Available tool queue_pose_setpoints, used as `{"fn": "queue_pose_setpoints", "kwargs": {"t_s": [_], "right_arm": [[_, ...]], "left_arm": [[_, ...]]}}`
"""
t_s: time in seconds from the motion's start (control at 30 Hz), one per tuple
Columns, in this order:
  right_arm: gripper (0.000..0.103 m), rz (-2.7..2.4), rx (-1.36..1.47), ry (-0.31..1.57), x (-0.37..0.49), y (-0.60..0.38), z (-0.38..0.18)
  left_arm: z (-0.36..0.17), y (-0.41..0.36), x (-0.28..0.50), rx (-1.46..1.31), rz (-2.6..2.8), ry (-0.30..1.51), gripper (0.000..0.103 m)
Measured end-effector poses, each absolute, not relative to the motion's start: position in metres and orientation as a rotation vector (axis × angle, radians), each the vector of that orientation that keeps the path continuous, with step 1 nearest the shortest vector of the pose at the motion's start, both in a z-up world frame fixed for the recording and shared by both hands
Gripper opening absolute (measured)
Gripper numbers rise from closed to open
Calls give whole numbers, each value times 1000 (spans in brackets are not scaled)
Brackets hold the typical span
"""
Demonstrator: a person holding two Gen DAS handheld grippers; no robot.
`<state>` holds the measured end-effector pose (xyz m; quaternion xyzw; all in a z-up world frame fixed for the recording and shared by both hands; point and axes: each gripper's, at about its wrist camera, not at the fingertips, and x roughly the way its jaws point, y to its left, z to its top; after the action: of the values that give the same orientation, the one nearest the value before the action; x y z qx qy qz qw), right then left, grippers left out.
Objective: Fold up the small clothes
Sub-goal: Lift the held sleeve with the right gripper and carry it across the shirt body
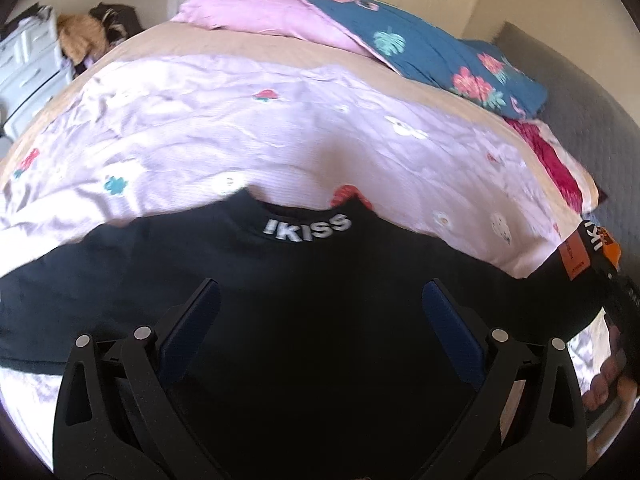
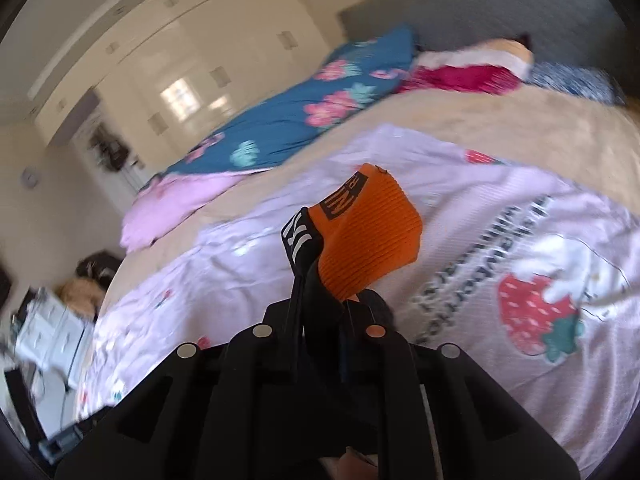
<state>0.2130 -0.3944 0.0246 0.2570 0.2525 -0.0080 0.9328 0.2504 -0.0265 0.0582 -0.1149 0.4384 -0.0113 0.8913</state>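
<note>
A small black sweater (image 1: 304, 280) with white "IKISS" lettering on its collar lies spread on the lilac strawberry-print sheet (image 1: 240, 136). My left gripper (image 1: 320, 292) is open above the sweater's chest, its blue pads wide apart. My right gripper (image 2: 324, 300) is shut on the sweater's sleeve end, whose orange ribbed cuff (image 2: 372, 236) sticks up past the fingers. In the left wrist view that cuff (image 1: 600, 248) and the right gripper (image 1: 624, 320) show at the far right edge, with the sleeve stretched out sideways.
A folded blue floral duvet (image 1: 432, 52) with pink lining lies at the back of the bed. A crimson cloth (image 1: 556, 164) lies near the grey headboard (image 1: 580, 80). White drawers (image 1: 28, 64) with piled clothes stand at the left. Wardrobes line the far wall.
</note>
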Motion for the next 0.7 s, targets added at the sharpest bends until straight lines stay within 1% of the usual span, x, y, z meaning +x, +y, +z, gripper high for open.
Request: {"fn": "queue_pose_setpoints", "kwargs": {"t_s": [0.2, 0.33, 0.7], "right_arm": [[13, 98, 381, 506, 210, -332, 40], [13, 160, 309, 513, 209, -295, 41], [13, 295, 104, 576, 207, -205, 17]], "left_arm": [[61, 8, 240, -291, -17, 887, 95], [56, 29, 235, -321, 15, 897, 95], [30, 70, 222, -479, -3, 940, 95]]}}
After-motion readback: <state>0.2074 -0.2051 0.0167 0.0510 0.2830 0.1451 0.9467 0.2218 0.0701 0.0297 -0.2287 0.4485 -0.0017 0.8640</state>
